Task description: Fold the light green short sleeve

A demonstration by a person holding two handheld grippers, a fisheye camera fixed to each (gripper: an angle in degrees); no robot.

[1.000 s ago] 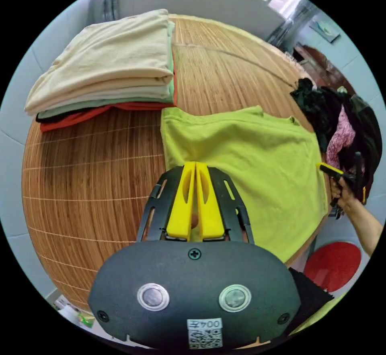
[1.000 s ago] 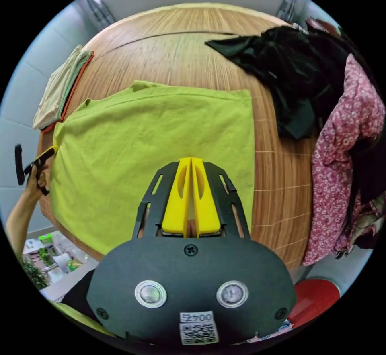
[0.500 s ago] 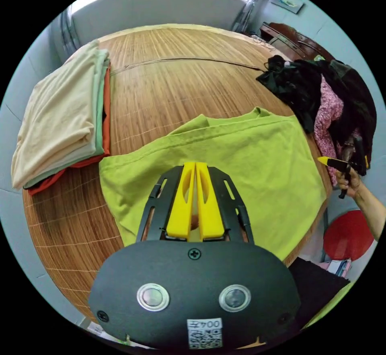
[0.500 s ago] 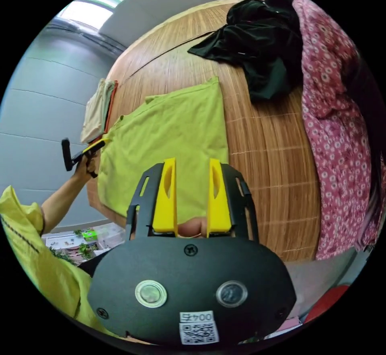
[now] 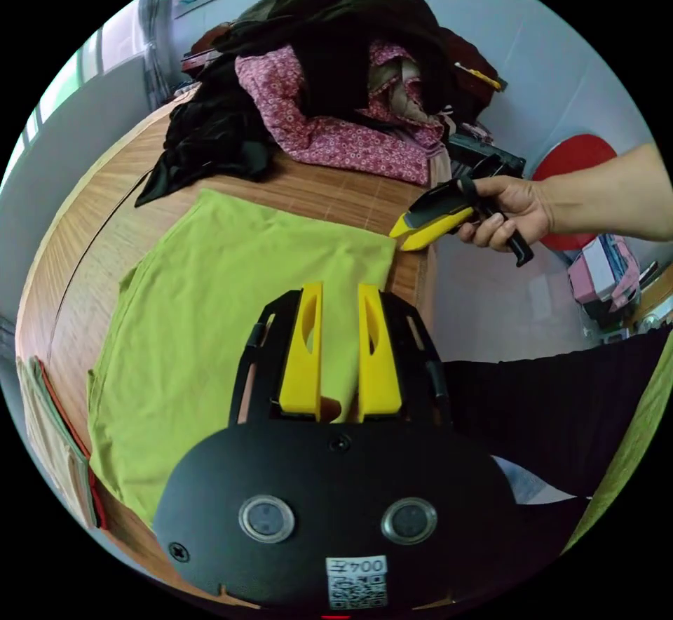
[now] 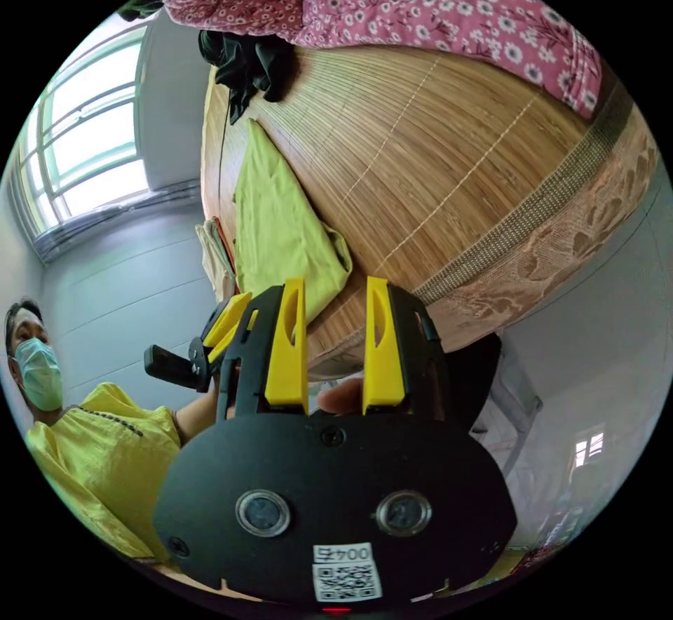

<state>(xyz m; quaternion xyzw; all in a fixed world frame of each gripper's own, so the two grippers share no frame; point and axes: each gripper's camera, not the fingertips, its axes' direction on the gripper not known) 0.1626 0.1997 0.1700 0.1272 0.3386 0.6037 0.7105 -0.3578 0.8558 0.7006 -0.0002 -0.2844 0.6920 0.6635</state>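
Shirt (image 5: 231, 311) lies flat on your mat (image 5: 91, 241); both your grippers, left (image 5: 340, 294) and right (image 6: 335, 290), hang open. Nothing's held.

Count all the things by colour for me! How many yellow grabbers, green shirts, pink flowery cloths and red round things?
Yellow-jawed hand-held gripper: 2 (left, right)
Light green shirt: 1
Pink flowery cloth: 1
Red round thing: 1
Total: 5

the left gripper (image 5: 340, 290), earlier closed, is now parted; the right gripper (image 5: 403, 236) is brought near the light green shirt's (image 5: 231, 304) corner.
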